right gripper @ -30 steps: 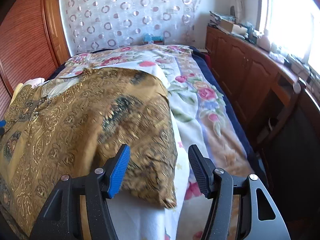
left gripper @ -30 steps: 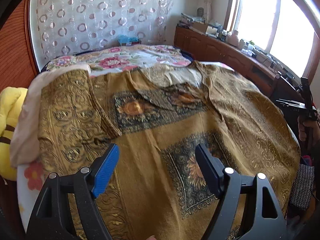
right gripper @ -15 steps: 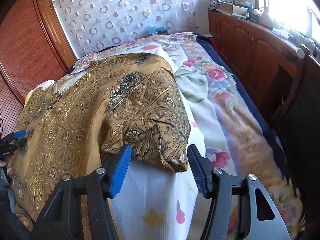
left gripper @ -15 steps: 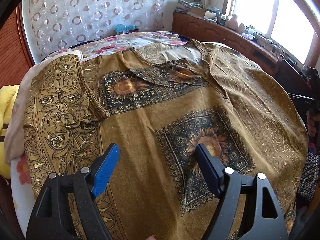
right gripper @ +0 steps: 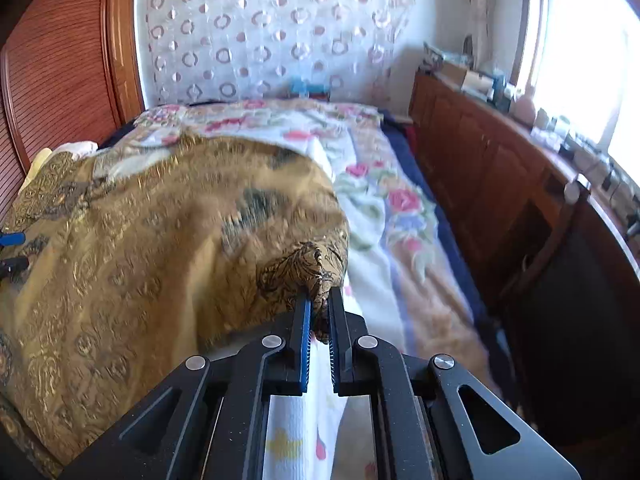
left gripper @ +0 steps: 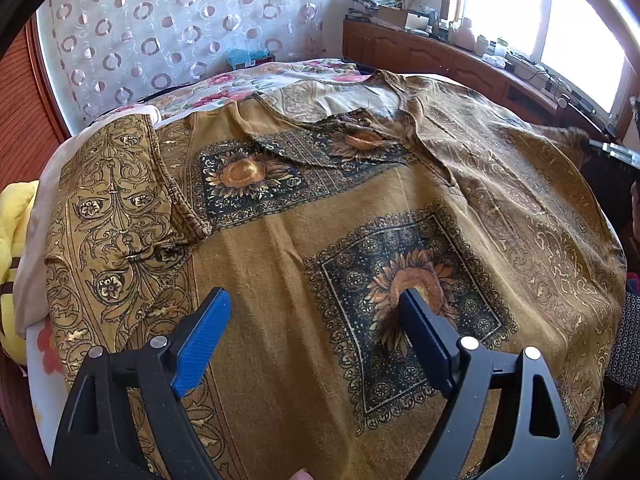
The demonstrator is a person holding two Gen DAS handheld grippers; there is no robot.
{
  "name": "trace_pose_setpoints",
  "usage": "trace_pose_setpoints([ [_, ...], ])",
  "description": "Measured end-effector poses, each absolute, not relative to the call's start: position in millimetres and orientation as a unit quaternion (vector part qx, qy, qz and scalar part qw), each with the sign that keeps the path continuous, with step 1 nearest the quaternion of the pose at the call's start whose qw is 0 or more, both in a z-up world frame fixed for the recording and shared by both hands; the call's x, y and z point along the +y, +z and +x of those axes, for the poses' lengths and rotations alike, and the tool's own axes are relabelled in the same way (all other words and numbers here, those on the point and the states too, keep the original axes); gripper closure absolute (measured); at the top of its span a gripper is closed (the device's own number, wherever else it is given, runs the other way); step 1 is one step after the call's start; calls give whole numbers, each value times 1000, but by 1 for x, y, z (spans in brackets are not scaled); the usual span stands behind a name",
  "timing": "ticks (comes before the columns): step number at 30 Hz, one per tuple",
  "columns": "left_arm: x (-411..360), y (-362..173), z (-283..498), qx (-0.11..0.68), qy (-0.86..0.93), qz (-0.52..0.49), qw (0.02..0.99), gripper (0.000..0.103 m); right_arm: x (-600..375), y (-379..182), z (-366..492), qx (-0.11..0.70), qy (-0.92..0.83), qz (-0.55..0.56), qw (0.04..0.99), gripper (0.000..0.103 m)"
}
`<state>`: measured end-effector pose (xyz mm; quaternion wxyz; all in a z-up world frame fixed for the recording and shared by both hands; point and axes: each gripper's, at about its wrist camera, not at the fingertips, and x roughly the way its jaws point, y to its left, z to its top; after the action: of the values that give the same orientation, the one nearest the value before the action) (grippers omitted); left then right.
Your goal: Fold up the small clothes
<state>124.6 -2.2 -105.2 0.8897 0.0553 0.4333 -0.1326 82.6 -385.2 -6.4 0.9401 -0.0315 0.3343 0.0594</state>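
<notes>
A golden-brown patterned top (left gripper: 304,240) with dark sunflower squares lies spread over the bed. Its left sleeve (left gripper: 108,200) is folded in over the body. My left gripper (left gripper: 316,312) hovers just above the lower front of the top, its jaws opening wide with nothing pinched between them. In the right wrist view the same top (right gripper: 152,240) bulges up, and my right gripper (right gripper: 319,308) is shut on the tip of its sleeve cuff (right gripper: 312,264), lifted slightly off the sheet. The left gripper's fingers (right gripper: 12,238) show at the far left edge.
The floral bedsheet (right gripper: 384,208) lies bare to the right of the top. A wooden cabinet (right gripper: 500,168) with clutter runs under the window. A yellow plush toy (left gripper: 12,216) sits at the bed's left edge. A lace curtain (left gripper: 180,28) hangs behind.
My right gripper has shut on the sleeve cuff that lay between its open jaws and has raised it a little. The left gripper's jaws stand a little wider; it has stayed above the top's front.
</notes>
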Motion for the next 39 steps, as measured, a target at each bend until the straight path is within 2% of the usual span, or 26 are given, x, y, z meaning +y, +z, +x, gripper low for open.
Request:
trace_pose_setpoints([
  [7,-2,-105,125,433,-133,55,890,17,-329,36,79,268,131,-71,952,96],
  [14,-2,-105,125,434,-133,55,890,17,-283,-3,86,321,191,-65,925,95],
  [18,-2,-105,125,433,-133,55,890,17,-282,-21,87,344,188,-70,917,86],
  [20,-2,-105,125,434,-133,54,890,17,-285,-23,88,353,188,-65,914,76],
  [23,-3,-105,125,432,-130,56,891,16,-292,-19,84,351,180,-59,917,67],
  [32,4,-59,97,354,-123,24,927,16,-318,4,66,308,145,-14,940,58],
  [39,9,-35,75,316,-120,-3,941,16,-346,-2,120,349,127,32,928,58],
])
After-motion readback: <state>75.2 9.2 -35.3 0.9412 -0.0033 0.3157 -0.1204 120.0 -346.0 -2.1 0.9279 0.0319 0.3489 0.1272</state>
